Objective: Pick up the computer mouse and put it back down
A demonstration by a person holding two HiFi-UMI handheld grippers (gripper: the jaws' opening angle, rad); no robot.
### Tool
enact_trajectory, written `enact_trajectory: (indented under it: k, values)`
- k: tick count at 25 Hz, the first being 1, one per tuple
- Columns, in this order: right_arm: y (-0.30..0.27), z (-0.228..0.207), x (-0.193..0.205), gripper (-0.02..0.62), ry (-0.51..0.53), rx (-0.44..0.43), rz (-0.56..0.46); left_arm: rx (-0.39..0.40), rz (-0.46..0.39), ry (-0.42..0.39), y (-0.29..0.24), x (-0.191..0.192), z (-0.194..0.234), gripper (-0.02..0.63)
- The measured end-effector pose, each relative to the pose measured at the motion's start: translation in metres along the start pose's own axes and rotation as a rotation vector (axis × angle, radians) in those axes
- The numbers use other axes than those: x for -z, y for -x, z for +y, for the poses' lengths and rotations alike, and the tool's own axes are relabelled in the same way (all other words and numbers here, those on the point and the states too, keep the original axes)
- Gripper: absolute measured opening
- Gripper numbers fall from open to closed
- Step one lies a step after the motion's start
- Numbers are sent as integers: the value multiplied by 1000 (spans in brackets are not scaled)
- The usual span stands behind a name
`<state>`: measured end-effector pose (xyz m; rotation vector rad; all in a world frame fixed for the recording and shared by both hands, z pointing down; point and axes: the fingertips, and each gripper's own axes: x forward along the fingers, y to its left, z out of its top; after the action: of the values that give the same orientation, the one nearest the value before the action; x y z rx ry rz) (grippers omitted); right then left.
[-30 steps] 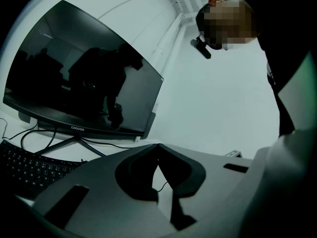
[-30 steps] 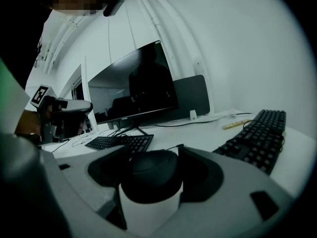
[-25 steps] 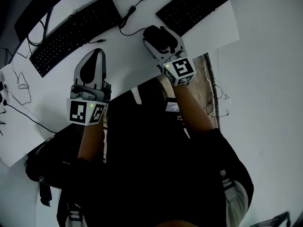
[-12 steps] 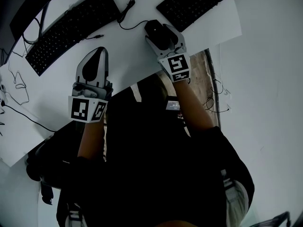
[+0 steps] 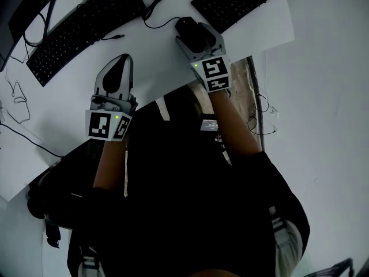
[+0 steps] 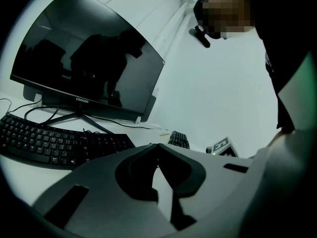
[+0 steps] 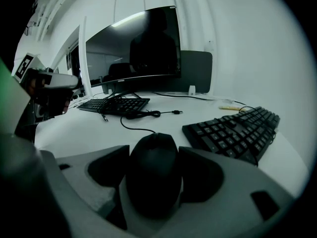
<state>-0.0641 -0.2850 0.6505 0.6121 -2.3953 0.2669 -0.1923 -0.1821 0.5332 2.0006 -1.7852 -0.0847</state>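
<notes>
The black computer mouse (image 5: 185, 26) (image 7: 152, 172) sits between the jaws of my right gripper (image 5: 195, 34) (image 7: 154, 150), whose pads press on both of its sides just above the white table (image 5: 155, 68). Its cable (image 7: 130, 126) trails away toward the far keyboard. My left gripper (image 5: 119, 60) (image 6: 158, 146) hovers over the table's front left part, jaws shut with the tips meeting and nothing between them.
One black keyboard (image 5: 81, 30) (image 6: 44, 143) lies at the left and another (image 5: 236, 2) (image 7: 233, 133) just right of the mouse. A loose cable (image 5: 157, 7) lies between them. Dark monitors (image 6: 84, 68) (image 7: 131, 48) stand behind. The table edge runs under my wrists.
My right gripper, still holding the mouse, has tipped further down and sunk toward the table. The left gripper has also sunk a little.
</notes>
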Motion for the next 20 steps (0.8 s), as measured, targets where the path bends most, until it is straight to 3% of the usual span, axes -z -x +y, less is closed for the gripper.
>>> enact_trajectory:
  k: [10, 16, 20]
  values:
    - [30, -8, -34, 314, -104, -16, -133, -8, -19, -11, 2, -17, -4, -5]
    - [90, -24, -100, 314, -107, -18, -333, 14, -99, -65, 5, -67, -24, -5]
    - [142, -31, -153, 312, -63, -32, -483, 24, -167, -58, 10, -104, -42, -5]
